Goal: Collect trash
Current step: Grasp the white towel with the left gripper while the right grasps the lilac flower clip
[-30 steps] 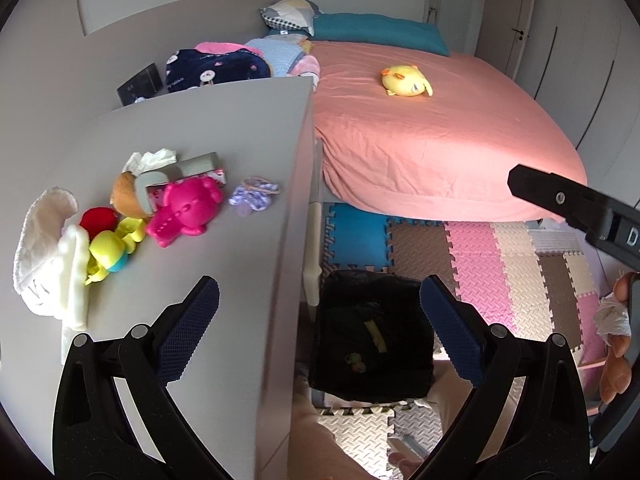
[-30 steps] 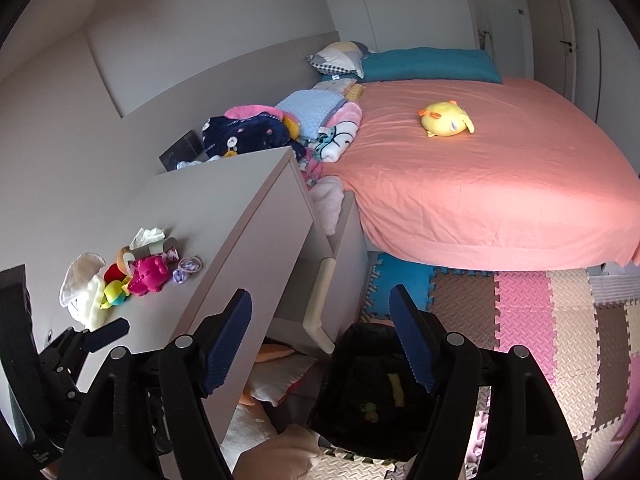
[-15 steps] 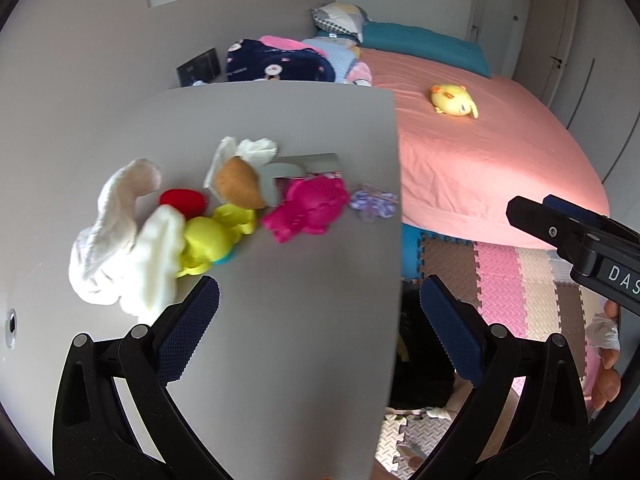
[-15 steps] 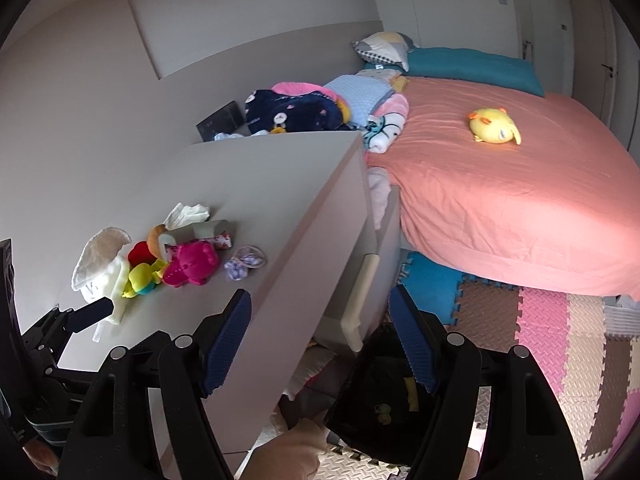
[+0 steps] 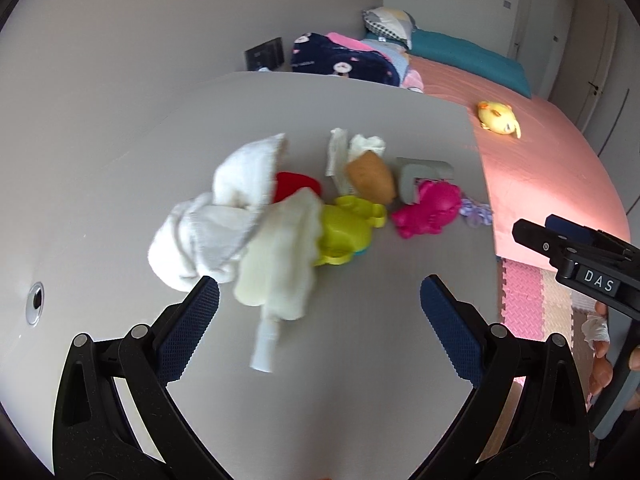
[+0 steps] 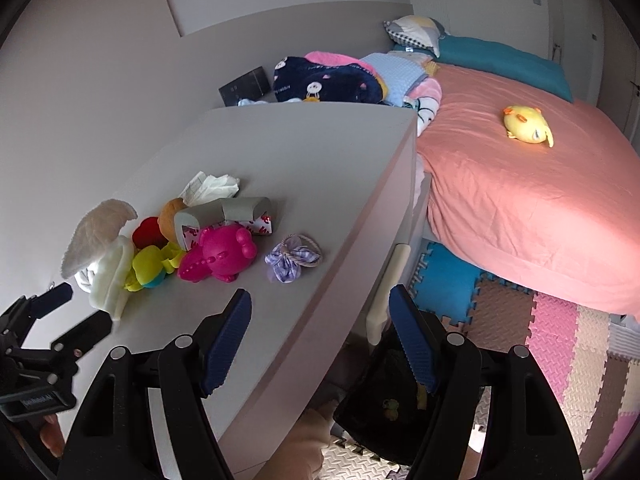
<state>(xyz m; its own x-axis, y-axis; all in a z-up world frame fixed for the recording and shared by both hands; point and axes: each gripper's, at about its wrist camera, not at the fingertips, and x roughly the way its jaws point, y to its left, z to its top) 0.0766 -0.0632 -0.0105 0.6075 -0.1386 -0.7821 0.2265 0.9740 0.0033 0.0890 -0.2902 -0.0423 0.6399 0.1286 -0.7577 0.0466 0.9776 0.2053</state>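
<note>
While the left gripper (image 5: 319, 302) now hangs over the grey desk (image 5: 360, 360), its fingers spread apart and empty, the heap of clutter lies just ahead of its tips. A second ago this gripper looked down past the desk edge at the black bin (image 6: 394, 404) on the floor; it has since swung over the desktop, so that the white cloth (image 5: 224, 216) fills the middle of its view. The likely trash, a crumpled tissue (image 6: 212, 186), lies at the far side of the heap from the gripper, behind the brown ball (image 5: 370, 176). The yellow toy (image 5: 344, 236), the pink toy (image 6: 218, 254) and the purple hair tie (image 6: 292, 258) lie between, nearer the desk's bed-side edge. The right gripper (image 6: 320, 342), fingers likewise apart and empty, has risen and now straddles that edge, with the bin below it. The approach appears begun and the tissue not yet reached; the bin stays within easy drop.
</note>
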